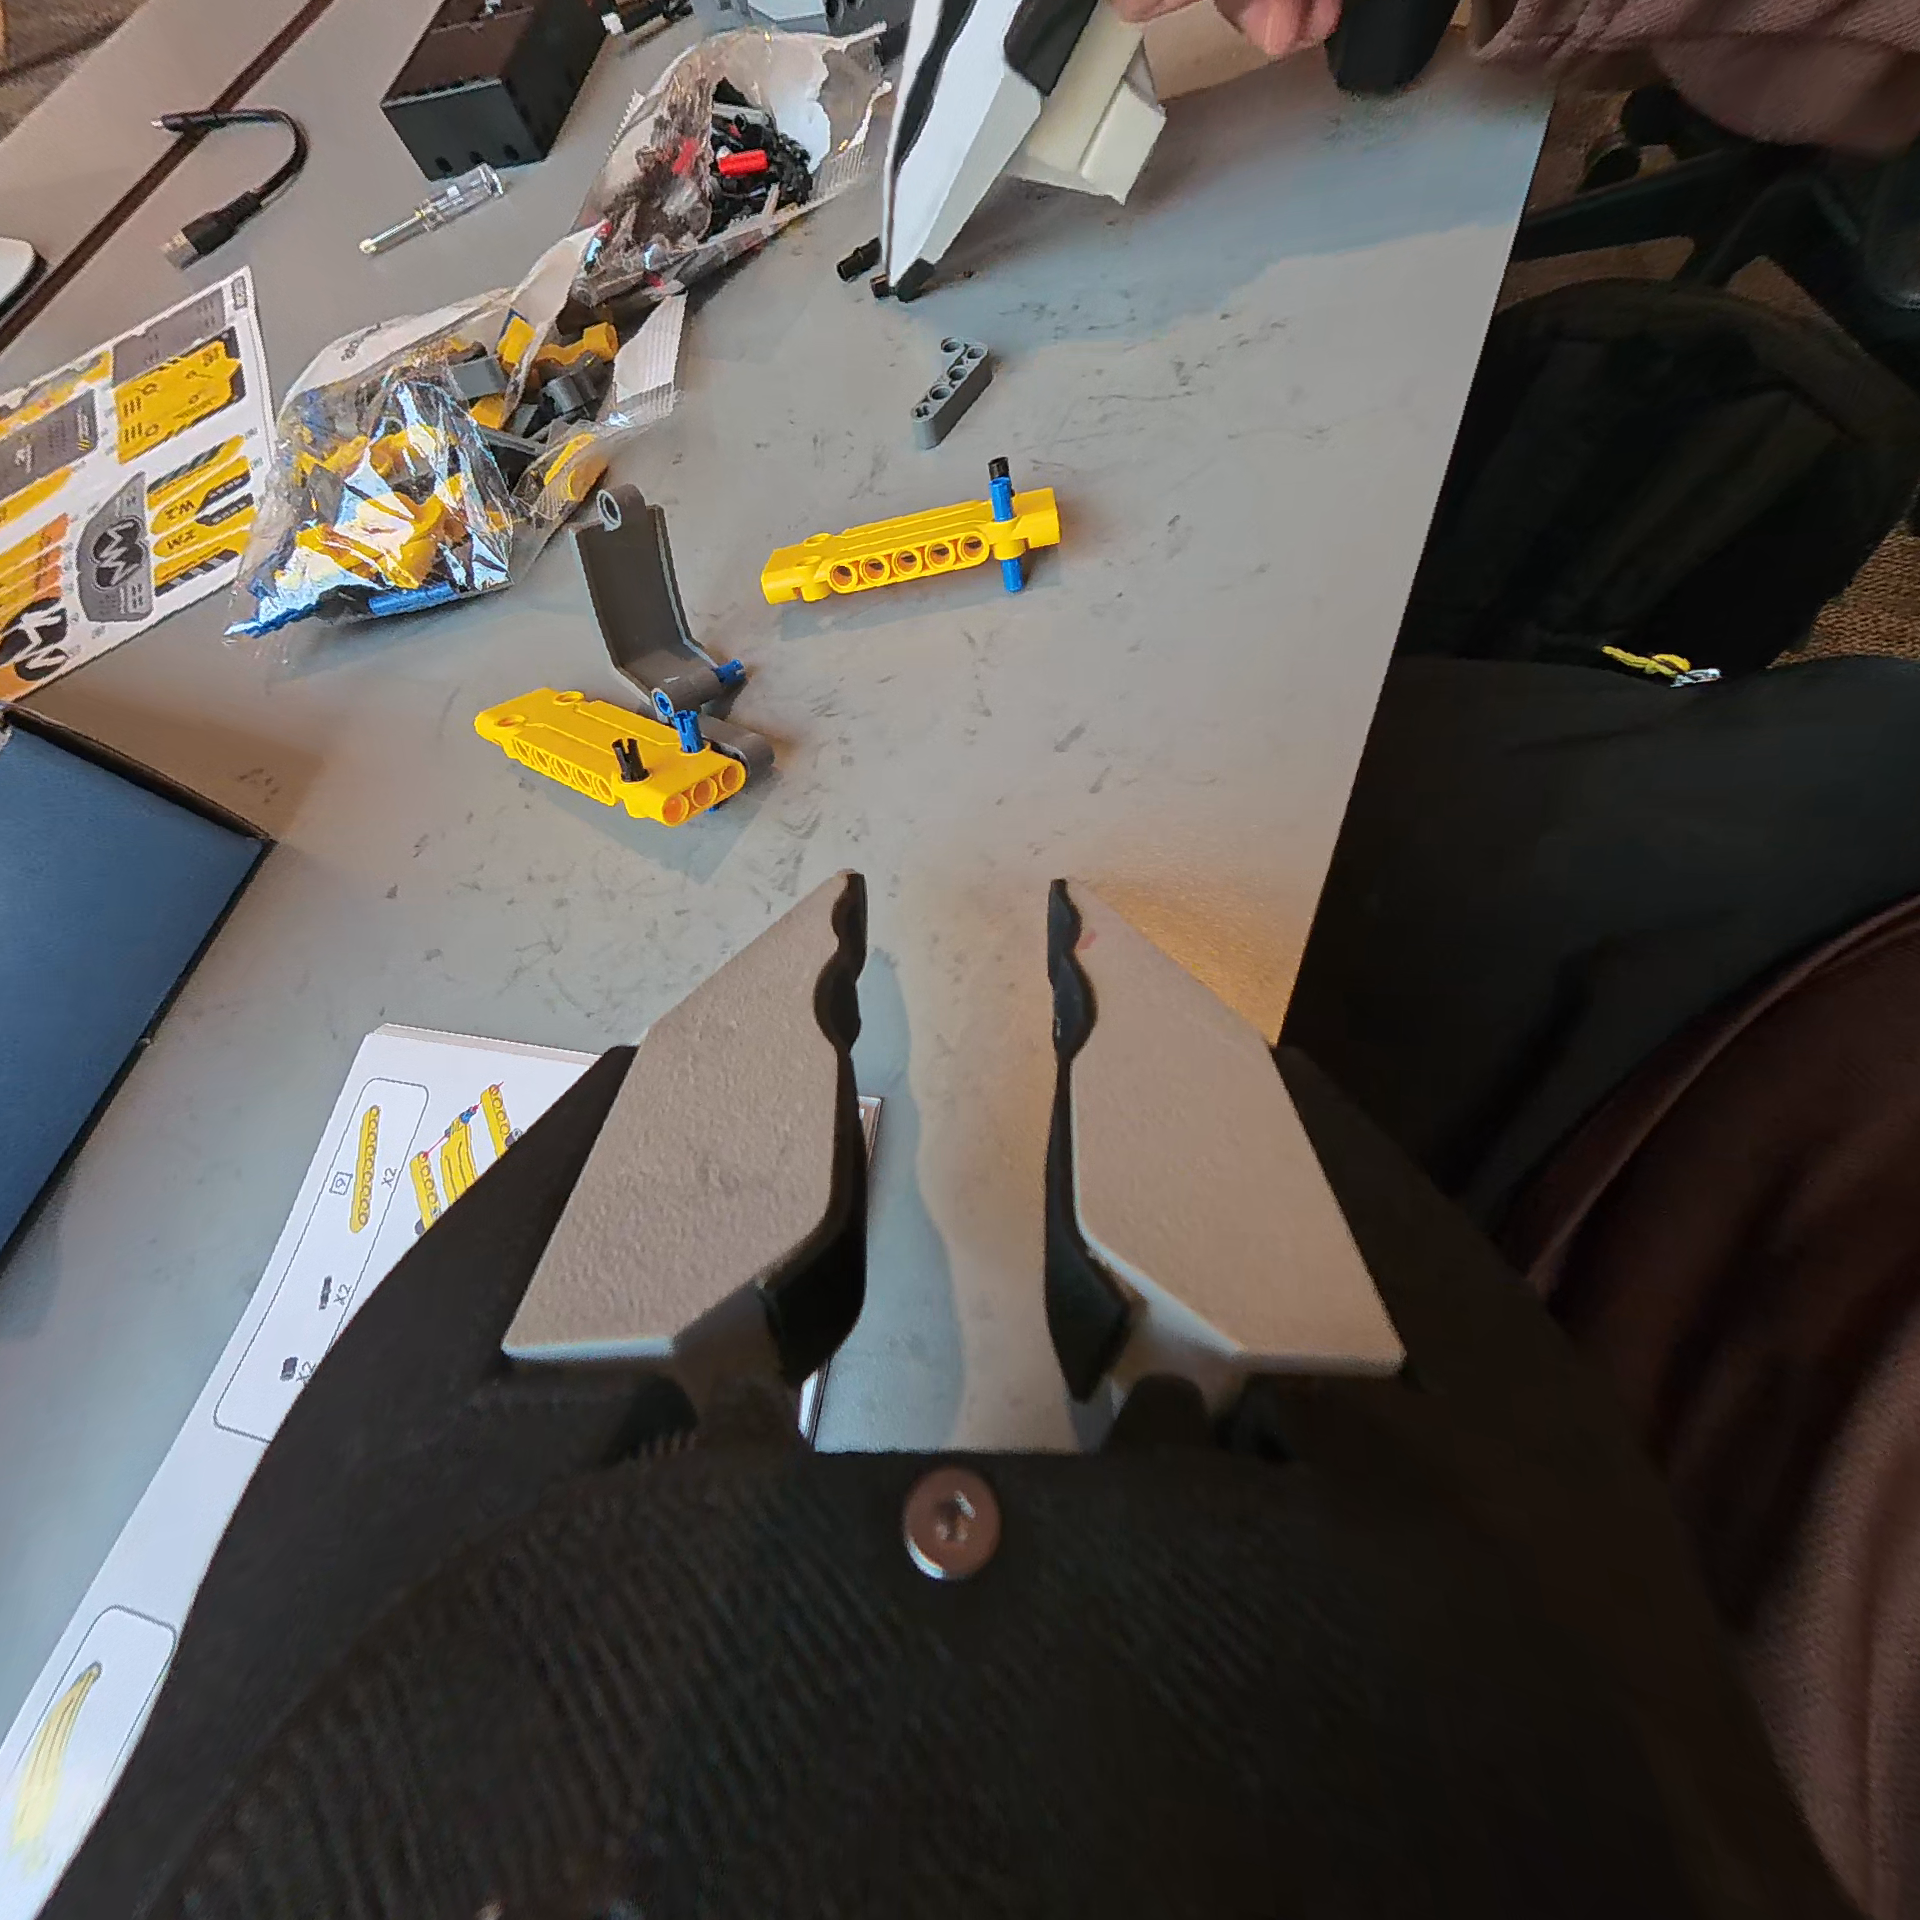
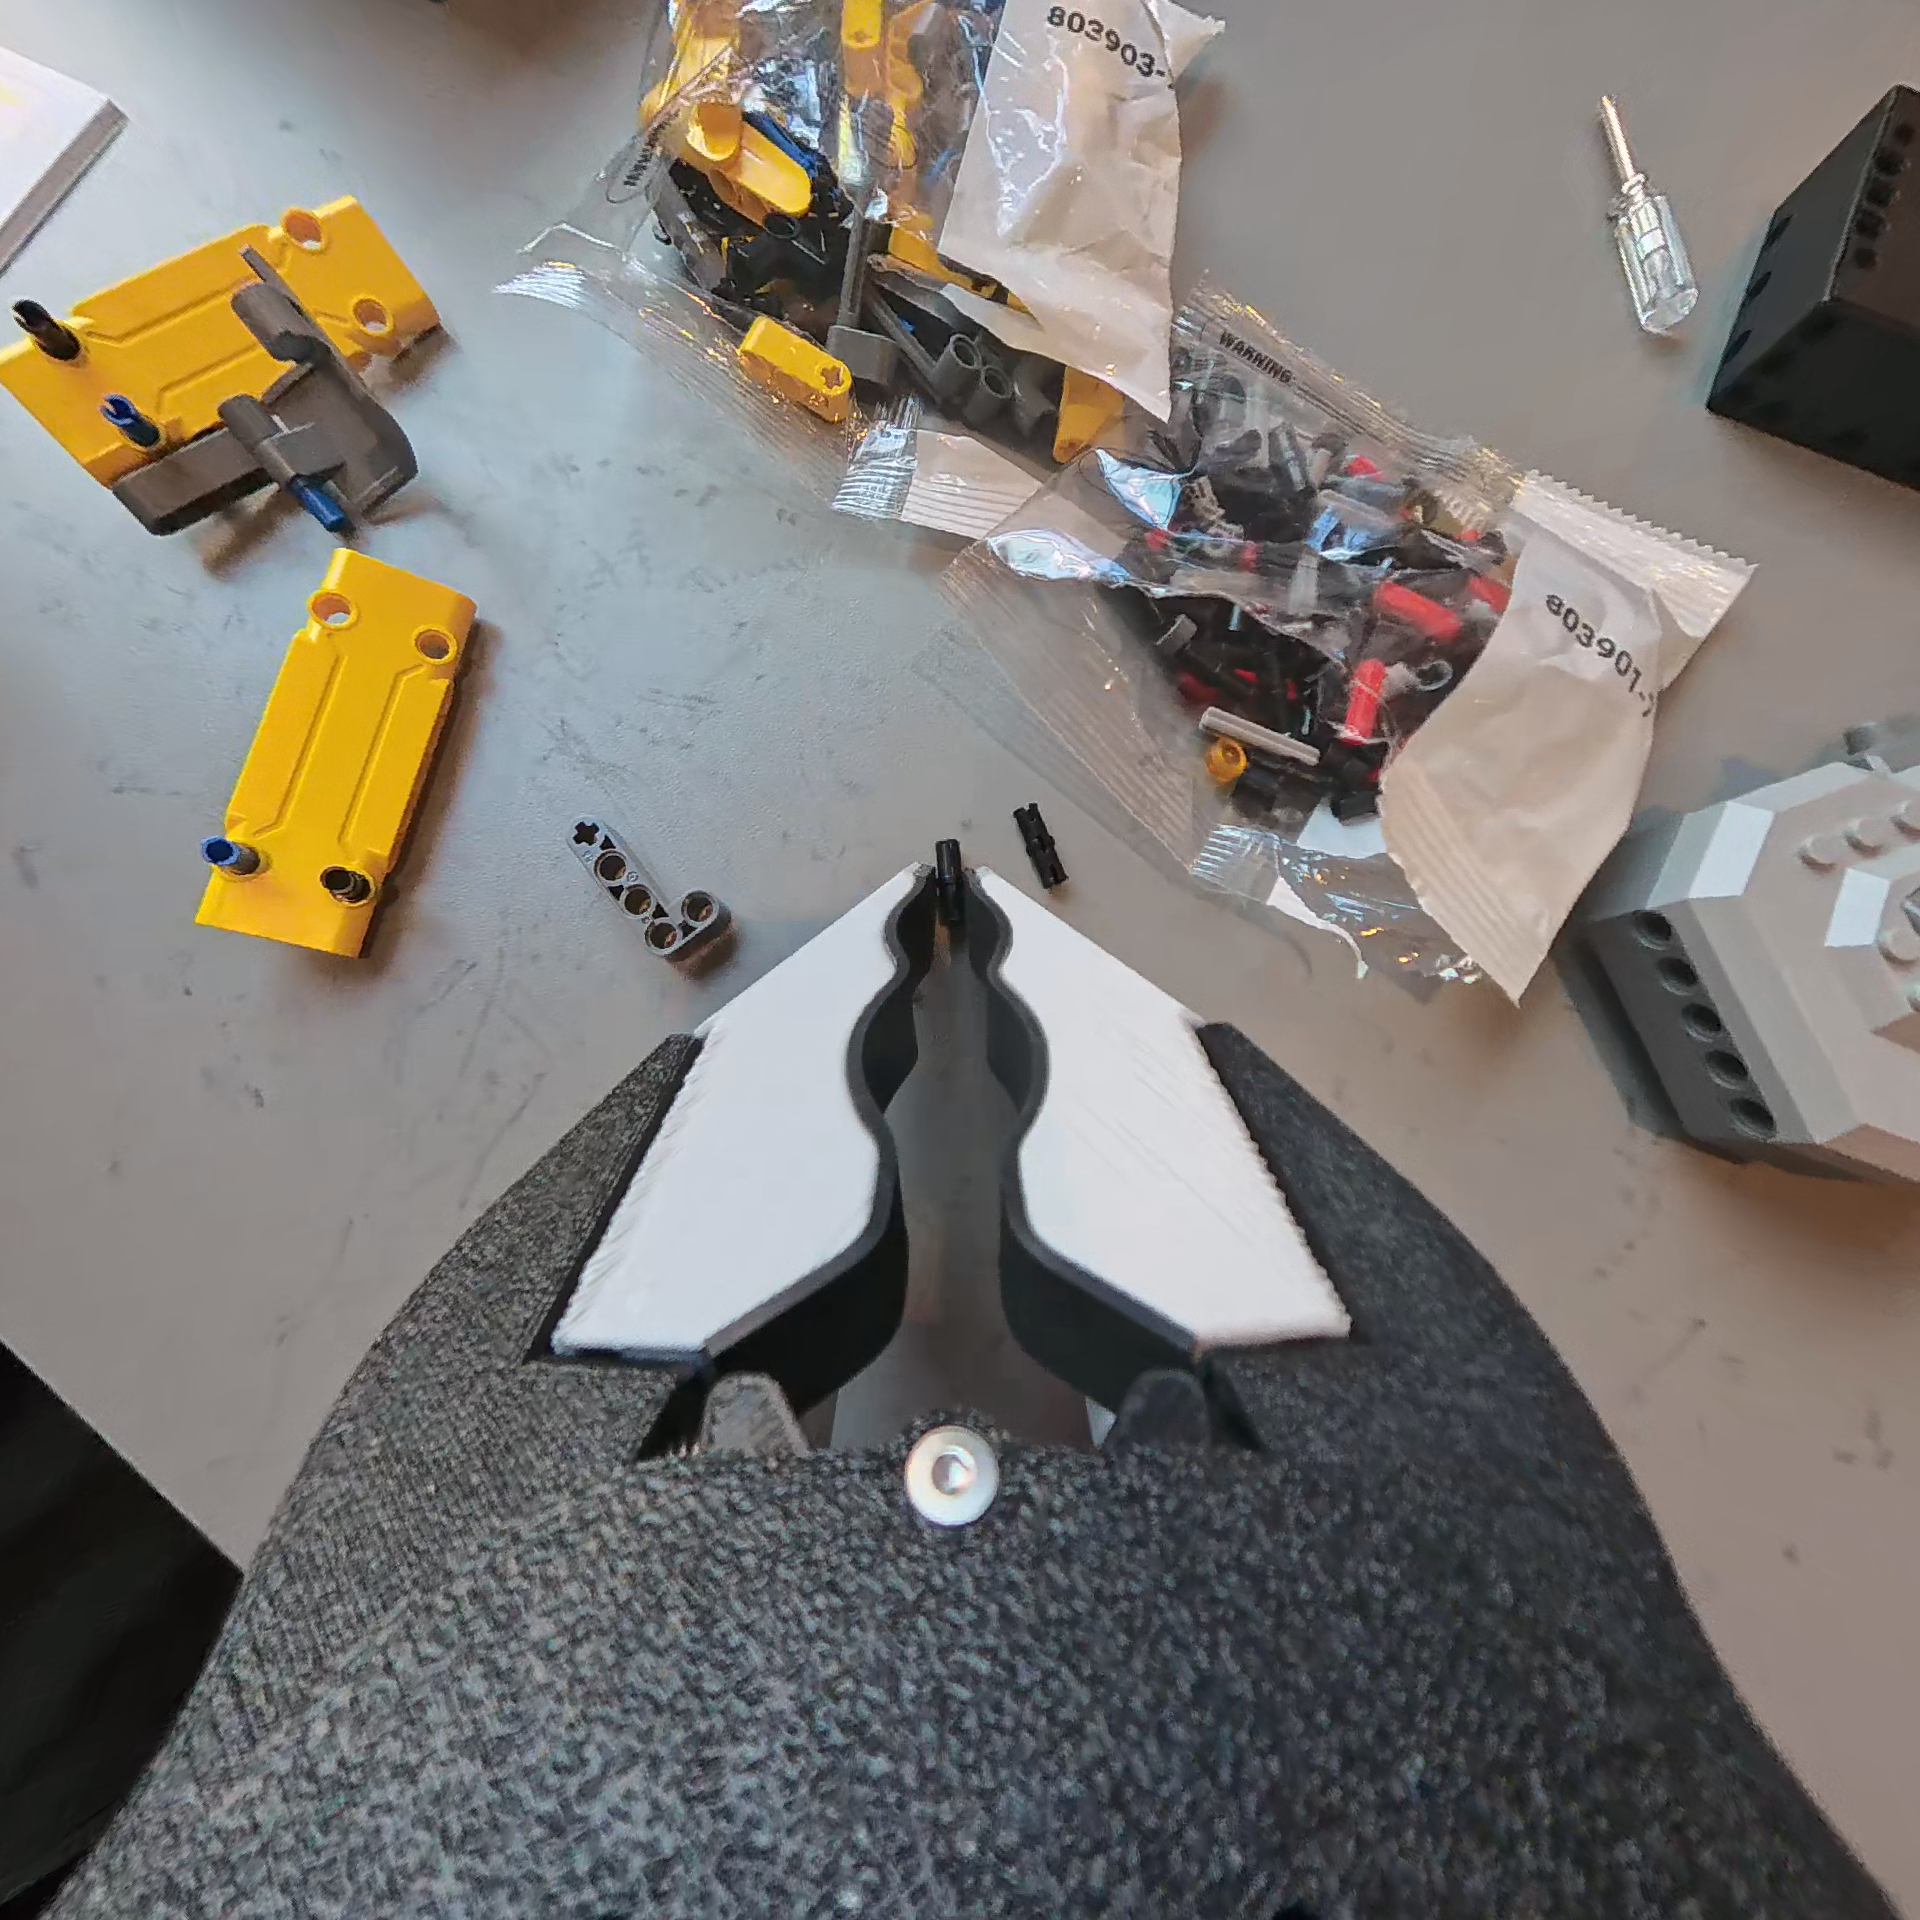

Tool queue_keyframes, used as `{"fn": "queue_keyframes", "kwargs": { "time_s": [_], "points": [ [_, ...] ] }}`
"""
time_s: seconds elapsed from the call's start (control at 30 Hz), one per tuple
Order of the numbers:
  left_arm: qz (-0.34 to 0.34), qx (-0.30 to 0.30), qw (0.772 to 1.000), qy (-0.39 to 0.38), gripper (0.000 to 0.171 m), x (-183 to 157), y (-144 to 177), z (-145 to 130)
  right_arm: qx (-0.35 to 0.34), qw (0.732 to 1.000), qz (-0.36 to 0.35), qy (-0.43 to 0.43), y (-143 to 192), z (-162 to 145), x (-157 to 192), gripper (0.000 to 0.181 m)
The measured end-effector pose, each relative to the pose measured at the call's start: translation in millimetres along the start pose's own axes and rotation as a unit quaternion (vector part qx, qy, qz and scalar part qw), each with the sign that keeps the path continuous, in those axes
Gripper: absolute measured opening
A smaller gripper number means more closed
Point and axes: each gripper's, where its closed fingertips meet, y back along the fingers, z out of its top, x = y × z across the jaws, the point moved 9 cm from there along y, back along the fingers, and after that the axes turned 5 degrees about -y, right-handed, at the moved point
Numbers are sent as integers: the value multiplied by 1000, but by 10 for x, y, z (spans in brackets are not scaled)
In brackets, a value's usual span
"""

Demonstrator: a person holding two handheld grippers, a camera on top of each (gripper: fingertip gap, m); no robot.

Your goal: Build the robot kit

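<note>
My right gripper (image 2: 948, 883) is shut on a small black pin (image 2: 948, 864) at its fingertips, just above the grey table (image 2: 623, 644). A second black pin (image 2: 1041, 848) lies just to its right, and a grey L-shaped beam (image 2: 646, 900) to its left. A yellow panel (image 2: 343, 740) with a blue pin lies further left; another yellow panel with a dark grey curved piece (image 2: 239, 353) lies beyond it. My left gripper (image 1: 956, 904) is open and empty above the table, near the two yellow panels (image 1: 914, 545) (image 1: 613, 753). The right gripper also shows far off in the left wrist view (image 1: 914, 260).
Two clear bags of parts (image 2: 894, 229) (image 2: 1351, 644) lie ahead of the right gripper. A small screwdriver (image 2: 1647, 223), a black block (image 2: 1839, 312) and a grey motor block (image 2: 1766, 987) are at the right. A sticker sheet (image 1: 114, 468), an instruction booklet (image 1: 343, 1195) and a dark box (image 1: 94, 935) lie left. The gap from one gripper's tips to the other's is roughly 20 centimetres. The right tips stand about 12 centimetres off the grey motor block (image 2: 1766, 987).
</note>
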Motion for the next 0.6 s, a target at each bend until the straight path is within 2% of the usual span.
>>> {"fn": "queue_keyframes", "kwargs": {
  "time_s": [0.17, 0.3, 0.37, 0.43, 0.53, 0.6],
  "points": [
    [1, 5, 1000, 1, 32, 2, -13, -1, -9, 1000, 8, 3, 65, -61, -26, 5],
    [-8, -22, 1000, -18, 36, 26, -18, 40, -35, 998, 52, 14, 194, -38, 68, 5],
    [-6, -41, 998, -50, 38, 58, -28, 83, -46, 995, 85, 19, 274, 21, 164, 5],
    [4, -44, 993, -111, 31, 85, -64, 161, -52, 990, 133, 14, 352, 102, 292, 5],
    [35, -46, 976, -211, 21, 119, -170, 338, -52, 979, 199, 0, 450, 222, 496, 5],
    [35, -57, 966, -248, 19, 103, -233, 478, -40, 971, 237, -12, 489, 268, 625, 5]
  ]
}}
